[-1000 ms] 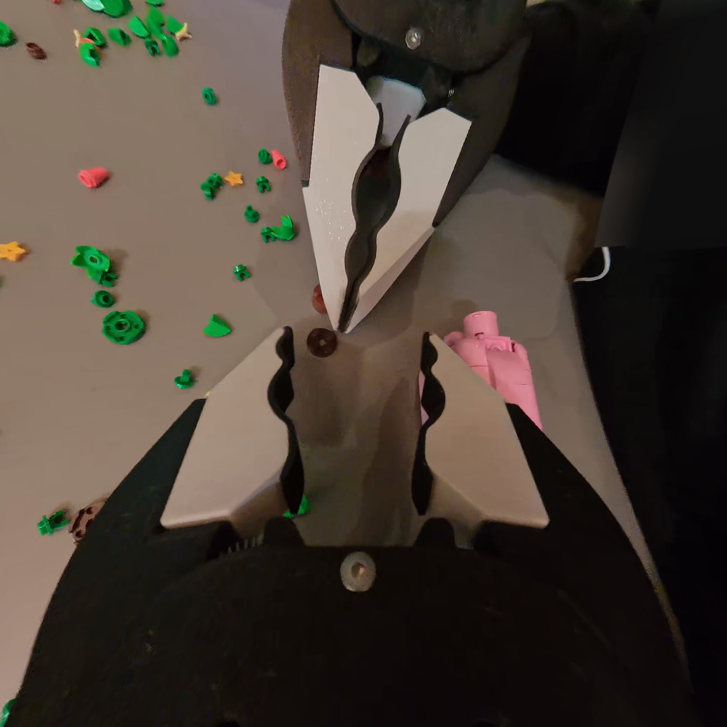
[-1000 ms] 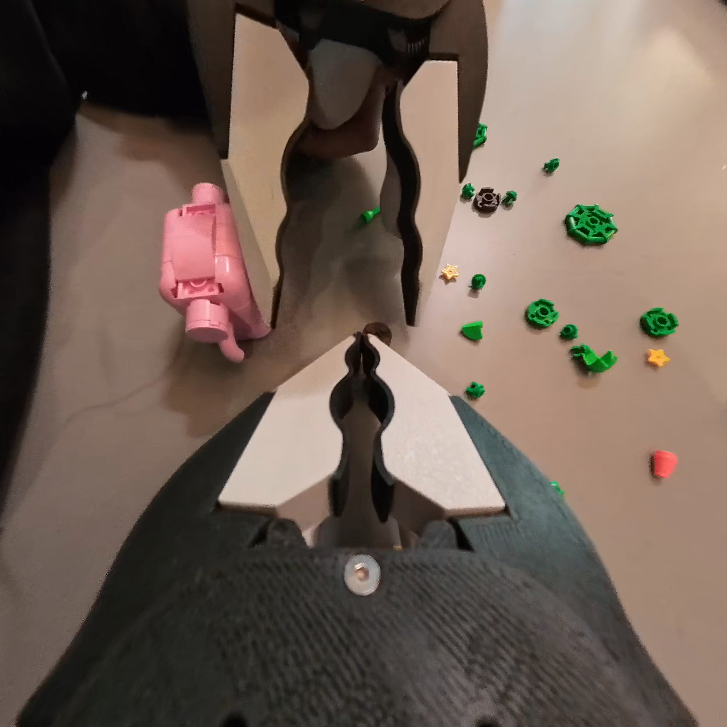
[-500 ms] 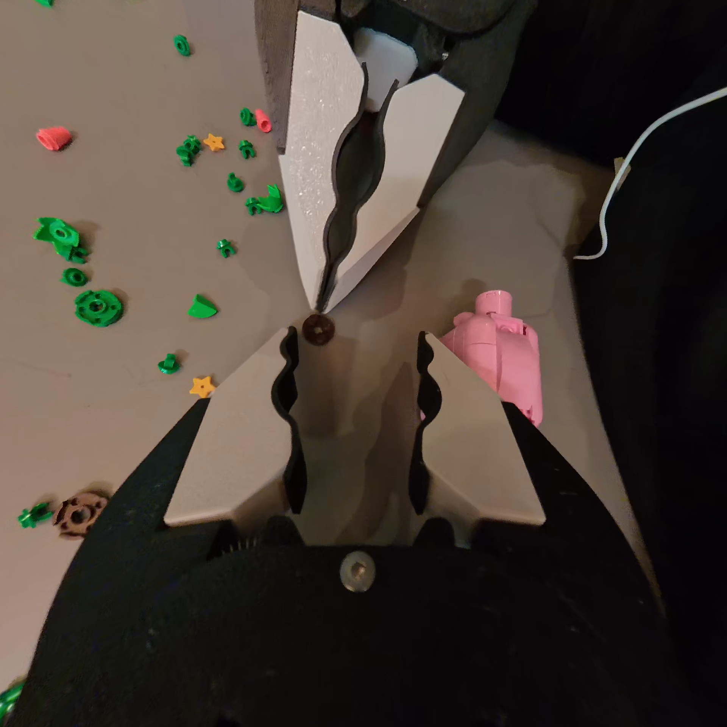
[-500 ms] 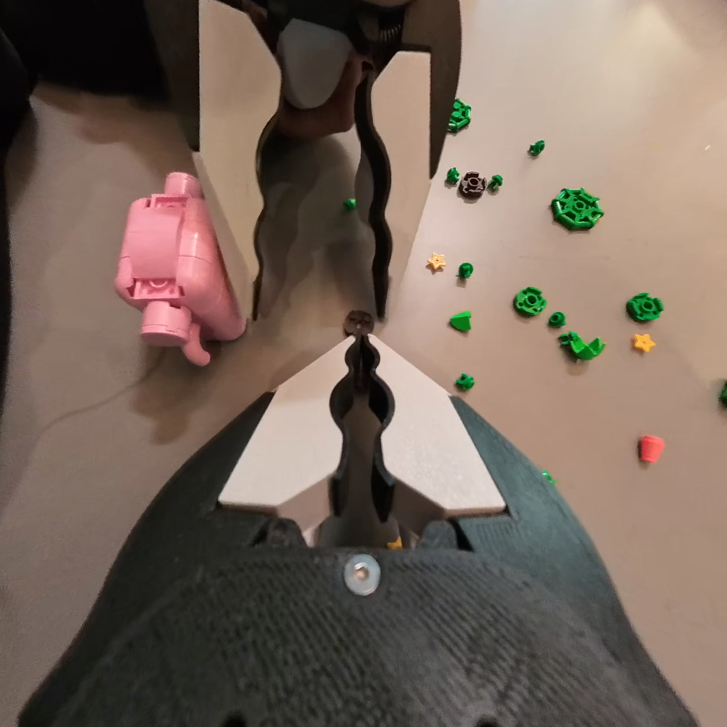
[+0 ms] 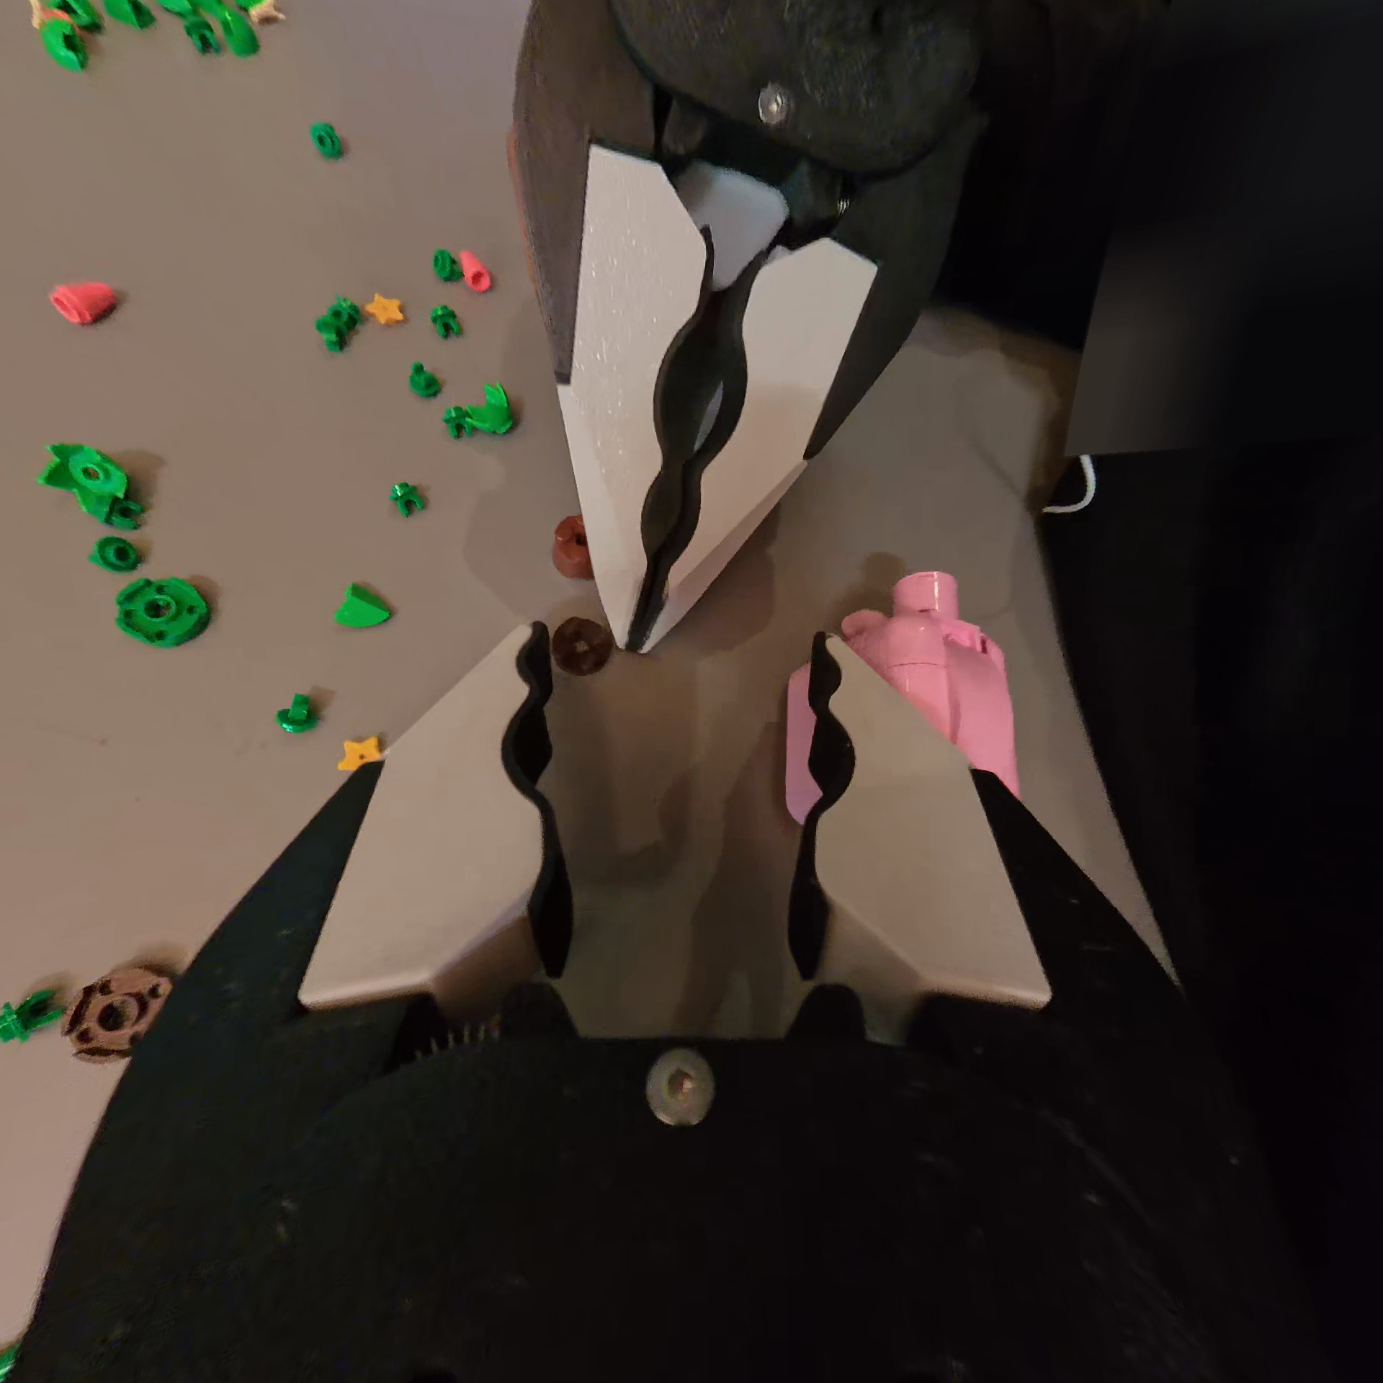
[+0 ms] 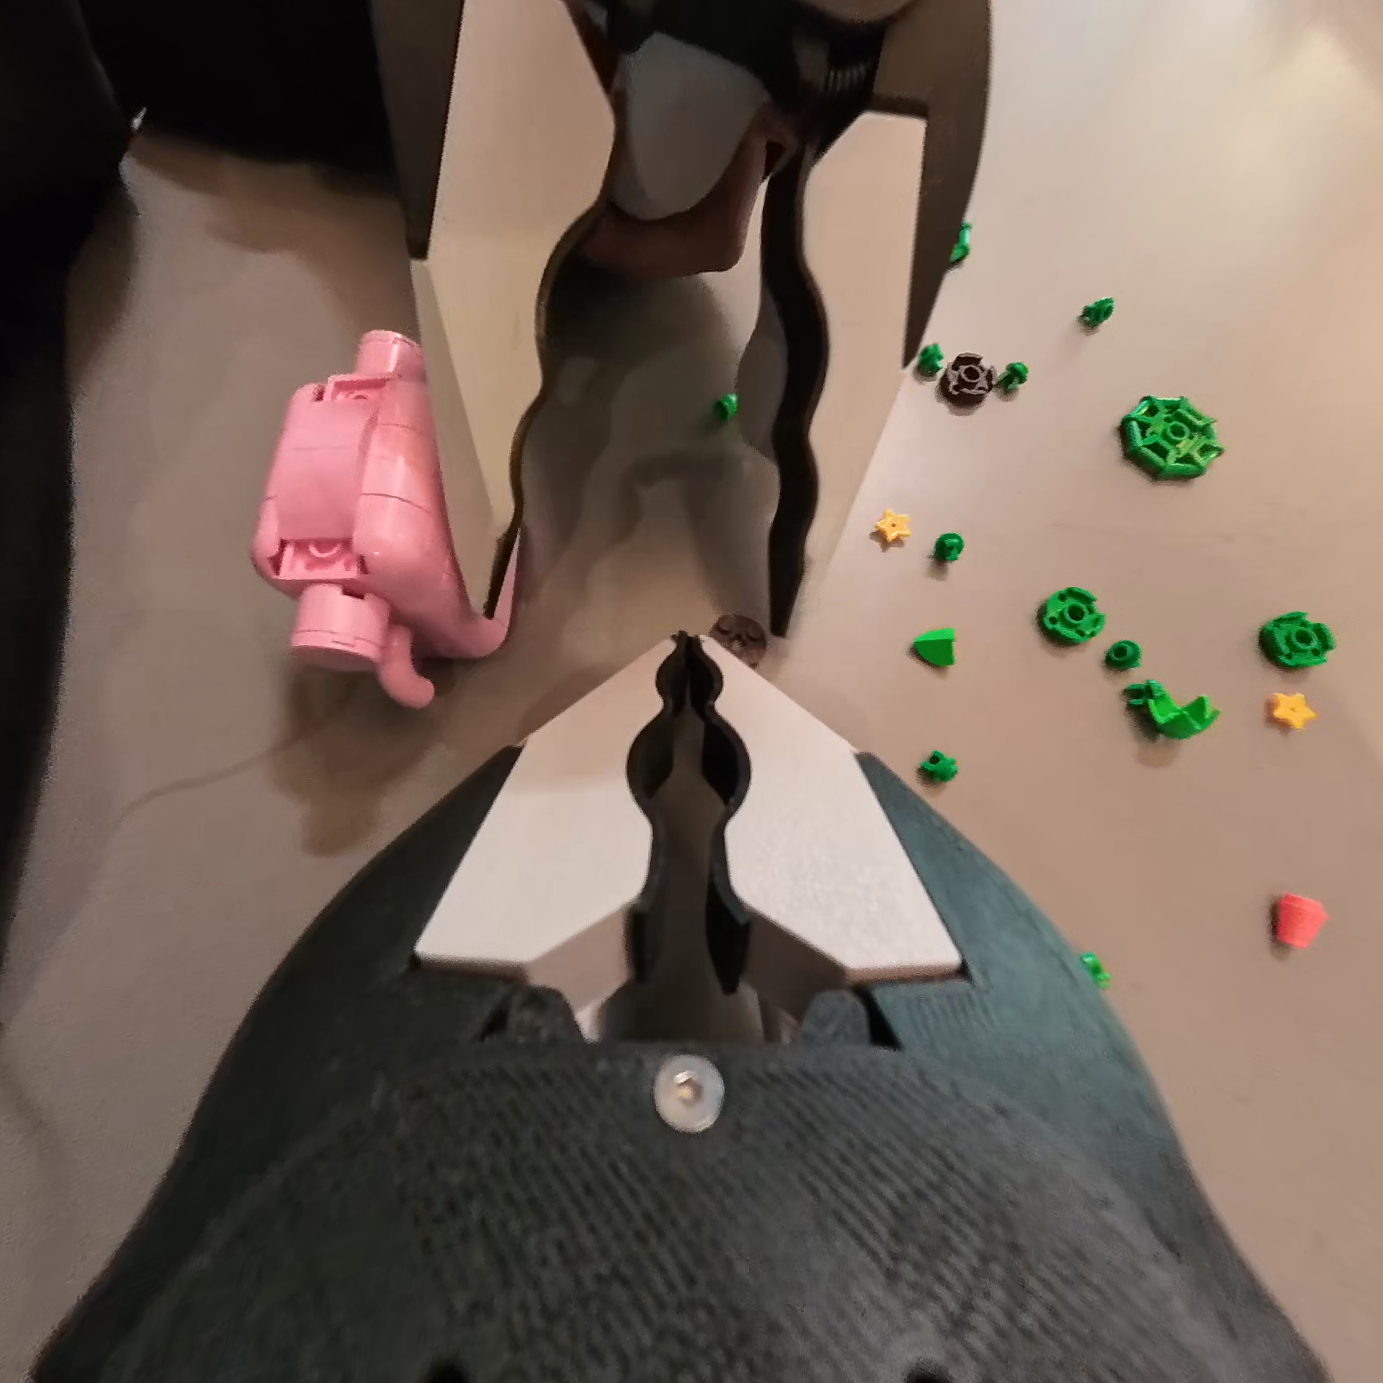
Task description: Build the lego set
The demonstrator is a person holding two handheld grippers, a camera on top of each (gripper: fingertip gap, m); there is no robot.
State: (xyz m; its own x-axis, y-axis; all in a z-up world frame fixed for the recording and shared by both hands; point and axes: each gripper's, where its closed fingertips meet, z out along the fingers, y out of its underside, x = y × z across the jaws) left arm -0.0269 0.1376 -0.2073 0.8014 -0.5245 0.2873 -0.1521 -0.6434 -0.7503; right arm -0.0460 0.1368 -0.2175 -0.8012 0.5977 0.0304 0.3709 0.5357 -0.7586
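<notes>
One pink assembly (image 6: 359, 509) is judged finished, lying at the left; most pieces remain loose, green bits (image 6: 1171, 447) scattered to the right. A small round dark brown piece (image 5: 581, 645) lies flat on the table (image 5: 224, 786) between both tips. The left gripper (image 5: 677, 643) is held wide open, empty. The right gripper (image 6: 685, 640) is pressed closed, nothing seen gripped.

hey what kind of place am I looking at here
Probably a tabletop set up for building a brick set: a plain tan table strewn with small green pieces, a half-built pink model and a white cable at its edge.
</notes>
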